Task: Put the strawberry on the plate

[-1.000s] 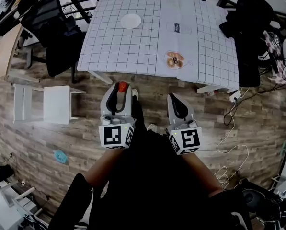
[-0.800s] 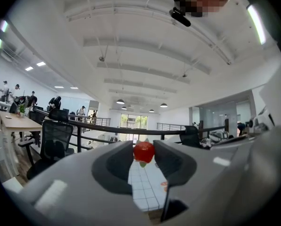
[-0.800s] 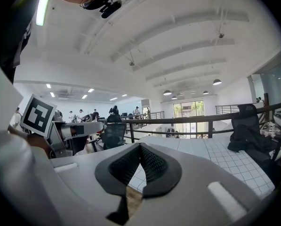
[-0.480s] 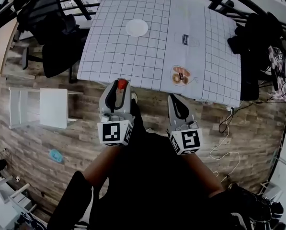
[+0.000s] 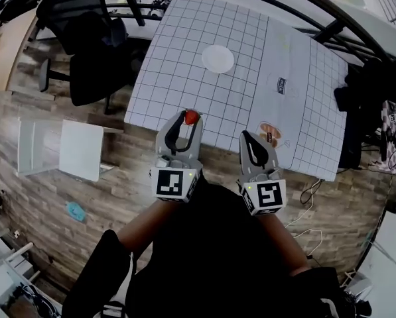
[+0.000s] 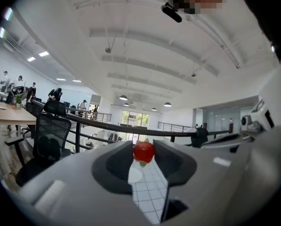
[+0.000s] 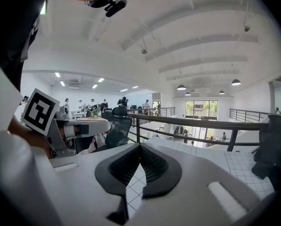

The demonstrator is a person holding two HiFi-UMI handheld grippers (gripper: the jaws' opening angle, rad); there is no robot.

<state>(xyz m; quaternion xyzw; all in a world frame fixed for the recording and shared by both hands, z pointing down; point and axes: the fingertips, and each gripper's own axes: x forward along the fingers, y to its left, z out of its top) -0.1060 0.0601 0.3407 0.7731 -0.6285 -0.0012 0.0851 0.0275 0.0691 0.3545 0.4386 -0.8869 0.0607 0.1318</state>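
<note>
Strawberry (image 5: 192, 116), small and red with a green cap underneath, is in the air and not yet on the plate.

The large table under a white cloth with a dark grid (image 5: 184, 58) fills the far part of the head view, and its near edge lies below the gripper tips. A round white plate (image 5: 217, 59) sits bare near the middle of the cloth, well beyond the fruit and a little to the right.

The left gripper (image 5: 186, 119) pinches the strawberry between the very tips of its dark pads. The left gripper view shows the fruit lodged there, with the plate ahead on the grid. The right gripper (image 5: 252, 138), just to the right, has its jaws pressed together on nothing.

To do the carry well, I judge the left gripper should travel far and slightly right, kept level. The squeeze should stay even: the hold is only at the tips and the fruit is soft, so more pressure may bruise it and less may drop it. Release should wait until the strawberry is low over the plate's middle, so it cannot roll off. The right gripper should stay clear.
</note>
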